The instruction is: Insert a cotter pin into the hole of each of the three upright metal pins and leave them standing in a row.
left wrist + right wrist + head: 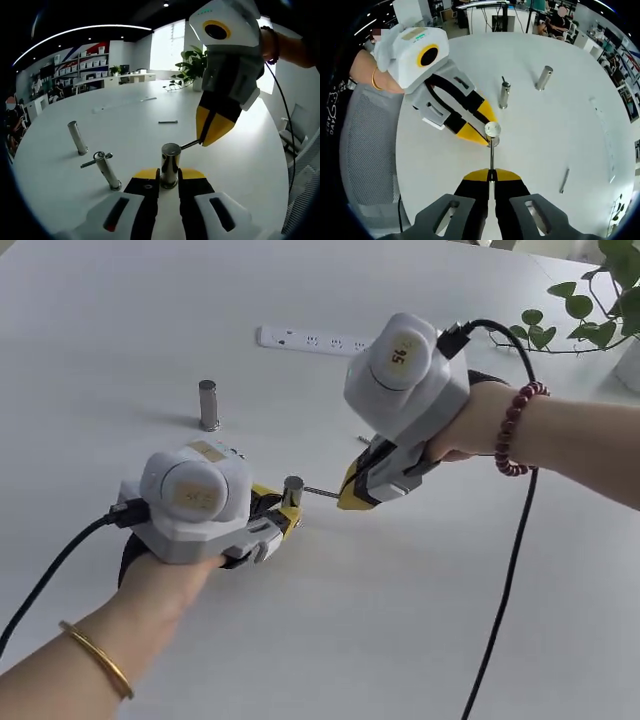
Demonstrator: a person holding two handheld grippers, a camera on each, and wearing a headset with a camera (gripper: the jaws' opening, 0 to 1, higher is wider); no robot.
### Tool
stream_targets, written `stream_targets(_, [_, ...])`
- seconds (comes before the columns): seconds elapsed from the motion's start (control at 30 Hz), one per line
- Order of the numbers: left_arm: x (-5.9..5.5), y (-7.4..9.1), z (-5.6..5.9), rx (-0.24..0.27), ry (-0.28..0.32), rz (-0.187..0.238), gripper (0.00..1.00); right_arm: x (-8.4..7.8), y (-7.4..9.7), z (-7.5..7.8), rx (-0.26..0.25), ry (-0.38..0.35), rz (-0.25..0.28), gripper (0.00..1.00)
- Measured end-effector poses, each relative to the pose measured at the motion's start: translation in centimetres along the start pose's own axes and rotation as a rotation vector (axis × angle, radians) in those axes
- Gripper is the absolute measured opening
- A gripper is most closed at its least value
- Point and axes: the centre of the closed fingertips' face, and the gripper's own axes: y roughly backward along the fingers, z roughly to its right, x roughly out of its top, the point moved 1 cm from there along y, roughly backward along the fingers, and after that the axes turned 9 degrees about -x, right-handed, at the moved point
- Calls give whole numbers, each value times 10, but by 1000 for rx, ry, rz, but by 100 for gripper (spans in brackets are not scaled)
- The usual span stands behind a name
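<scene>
Clamping one upright pin (170, 162) mid-table, the left gripper (169, 176) steadies it while the right gripper (491, 176) pinches a cotter pin (491, 157) at its hole; a fitted pin (106, 172) and a bare pin (76, 136) stand nearby.

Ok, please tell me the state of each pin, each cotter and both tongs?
near pin: upright, clamped.
middle pin: upright, fitted cotter through it.
far pin: upright, no cotter.
held cotter: level, tip at near pin; entry unclear.
spare cotter: lying flat.
left tongs: shut on near pin.
right tongs: shut on held cotter.
</scene>
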Motion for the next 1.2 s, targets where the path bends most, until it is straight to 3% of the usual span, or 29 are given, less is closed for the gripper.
stream_targets(0.33, [1,-3,1,-5,-12,5,11,7,-3,0,-8,17,10,0])
stream_targets(0.5, [1,-3,0,-4,-9,6,11,9,-3,0,-27,71,-4,0])
stream_targets(0.73, [1,-3,1,-13,-12,6,11,18,0,0,-39,162,15,0])
stream_targets(1.0, [0,-4,0,-8,-5,10,11,26,-6,3,-41,175,31,0])
stream_targets(1.2, [-1,-5,0,-4,6,11,11,31,-8,1,-39,205,75,0])
